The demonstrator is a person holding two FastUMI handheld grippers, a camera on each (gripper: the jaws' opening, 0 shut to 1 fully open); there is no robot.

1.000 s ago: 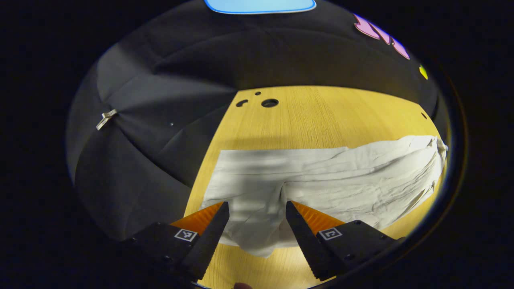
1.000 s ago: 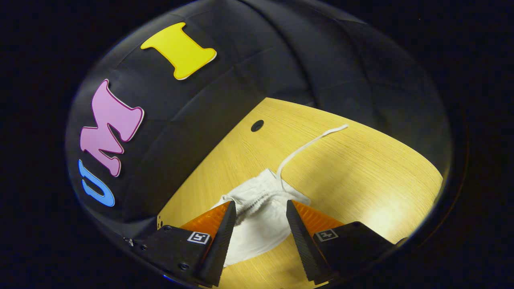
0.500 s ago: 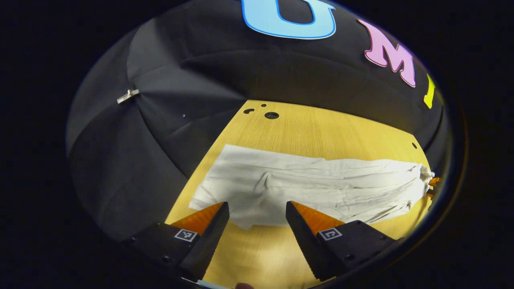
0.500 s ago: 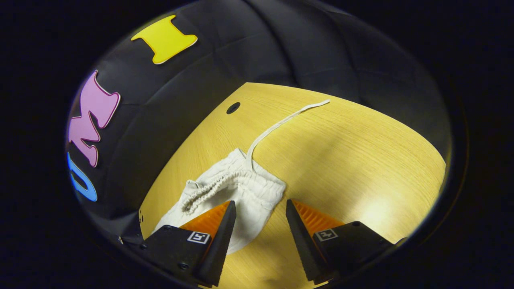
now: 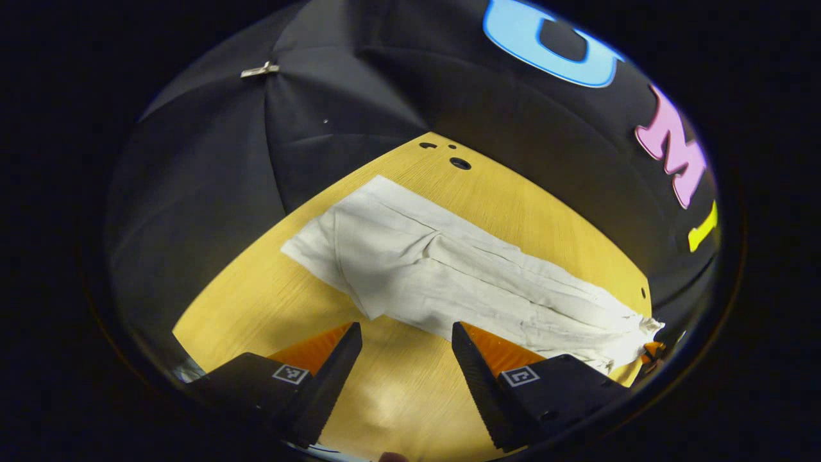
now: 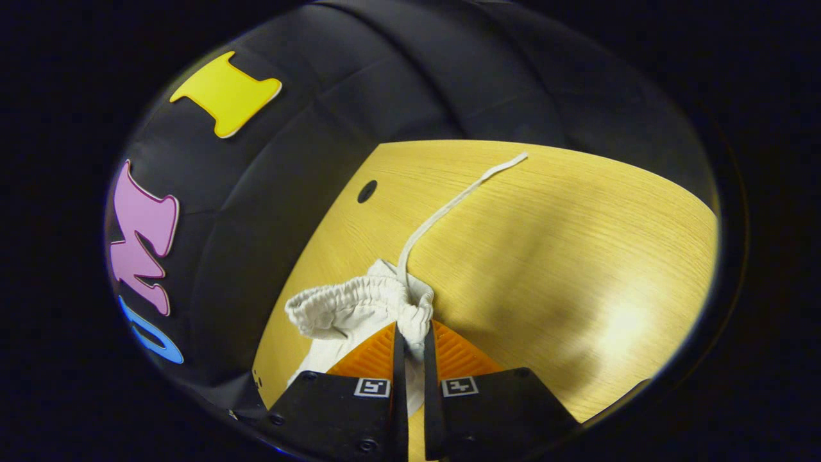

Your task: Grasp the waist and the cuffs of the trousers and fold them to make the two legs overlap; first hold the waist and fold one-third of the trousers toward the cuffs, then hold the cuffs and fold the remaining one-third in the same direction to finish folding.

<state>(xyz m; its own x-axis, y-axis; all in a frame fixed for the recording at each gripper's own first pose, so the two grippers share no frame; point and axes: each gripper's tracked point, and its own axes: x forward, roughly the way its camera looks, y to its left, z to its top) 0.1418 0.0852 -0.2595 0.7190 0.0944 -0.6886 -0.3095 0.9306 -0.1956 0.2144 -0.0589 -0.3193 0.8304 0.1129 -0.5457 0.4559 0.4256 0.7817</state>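
In the left gripper view, the left gripper (image 5: 406, 333) sits at the bottom of the frame with its two fingers spread wide apart and nothing between them; bare table (image 5: 410, 398) shows in the gap. Just beyond its fingertips, pale off-white trousers (image 5: 449, 273) lie flat across the middle of the frame, running from the cuffs (image 5: 321, 240) at centre left down to the bunched waist (image 5: 632, 324) at the lower right. The two legs lie one on top of the other, with a long crease along their length. At the lower right edge of this view, a small part of the other gripper touches the waist end. Three dark holes (image 5: 459, 163) mark the tabletop near its far corner, upper centre.

In the right gripper view, the right gripper (image 6: 410, 337) is at bottom centre with its fingers clenched on the gathered elastic waist (image 6: 359, 301), a fold of cloth pinched in the narrow slit between them. A white drawstring (image 6: 449, 208) runs from the waist up toward the upper centre and lies loose on the wood. One dark hole (image 6: 367, 190) sits left of the string.

Small square black-and-white marker tags (image 6: 373, 387) are fixed on the gripper bodies; no brand name or readable label shows on the trousers.
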